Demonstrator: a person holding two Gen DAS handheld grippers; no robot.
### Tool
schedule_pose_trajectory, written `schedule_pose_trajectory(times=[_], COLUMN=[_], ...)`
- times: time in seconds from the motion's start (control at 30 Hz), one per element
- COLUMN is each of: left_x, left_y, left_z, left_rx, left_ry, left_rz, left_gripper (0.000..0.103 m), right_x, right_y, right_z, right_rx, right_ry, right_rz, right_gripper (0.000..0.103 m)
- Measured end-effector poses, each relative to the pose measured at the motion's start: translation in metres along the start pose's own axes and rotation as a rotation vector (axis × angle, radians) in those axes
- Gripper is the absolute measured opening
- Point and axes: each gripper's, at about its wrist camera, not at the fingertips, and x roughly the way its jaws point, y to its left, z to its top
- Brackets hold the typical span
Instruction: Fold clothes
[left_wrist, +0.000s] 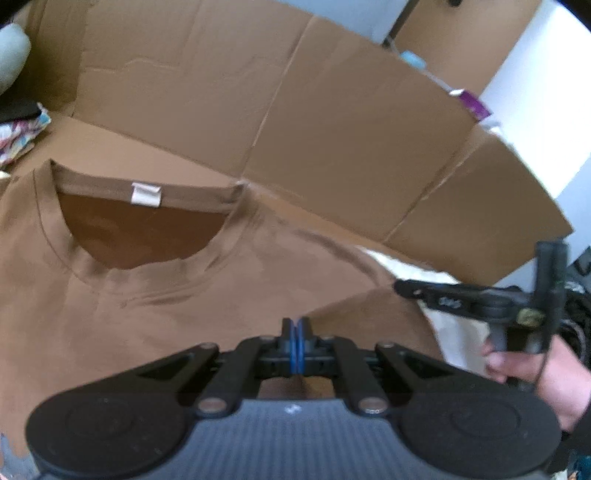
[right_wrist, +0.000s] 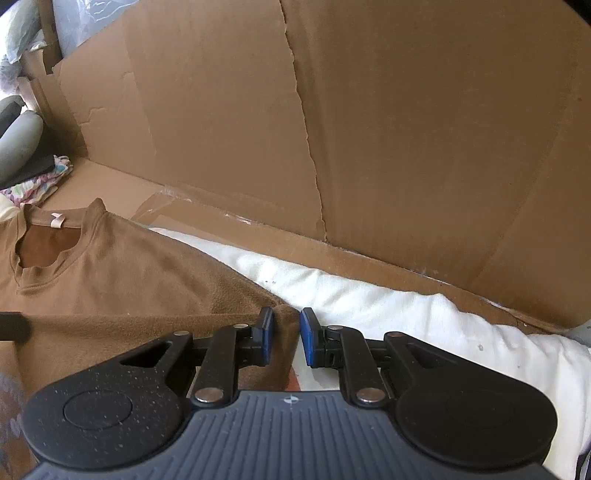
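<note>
My left gripper (left_wrist: 295, 328) sits nearest in its own view, blue pads pressed flat together with no gap; whether any cloth is pinched in them I cannot tell, since the tips lie right over the brown T-shirt (left_wrist: 155, 295). My right gripper (right_wrist: 286, 332) has its jaws a little apart, and the right-hand edge of the brown T-shirt (right_wrist: 147, 295) pokes up between the pads. The left pad lies against the cloth, while a narrow gap shows at the right pad, so I would not call it a firm clamp.

The shirt lies spread out in front of me, front side up, with its neck opening at the far end and a white label (left_wrist: 146, 194) inside the collar. Under its right edge is a white padded cover (right_wrist: 424, 317), and beyond that a wall of brown cardboard (right_wrist: 369, 129) stands across the far side.

Only the left view shows my right hand (left_wrist: 535, 373) gripping the other tool's handle at the right, and a purple item (left_wrist: 474, 101) over the top of the cardboard. Only the right view shows the cloth edge between the jaws and the long stretch of white cover running off to the right. Both views catch a patterned cloth (right_wrist: 40, 184) at the far left.
</note>
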Motion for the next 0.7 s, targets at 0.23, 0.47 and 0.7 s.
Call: schedule_pose_trajectory(times=[0.23,0.47,0.7], left_x=[0.019,-0.003,-0.019], left_y=[0.001,-0.007,-0.030], left_z=[0.001,-0.005,-0.019], left_rx=[0.017,0.027,0.059], left_ry=[0.072,0.045,0.037], left_rz=[0.054,0.091,0.072], left_gripper=[0.007,0.010,0.010], right_x=[-0.010,-0.049,-0.062], right_y=[-0.003,0.003,0.014], right_z=[0.010,-0.006,-0.045], right_rx=[0.050,-0.025,-0.065], right_ry=[0.035,0.012,0.064], right_rz=[0.014,0.076,0.066], right_gripper=[0.031,0.037,0.037])
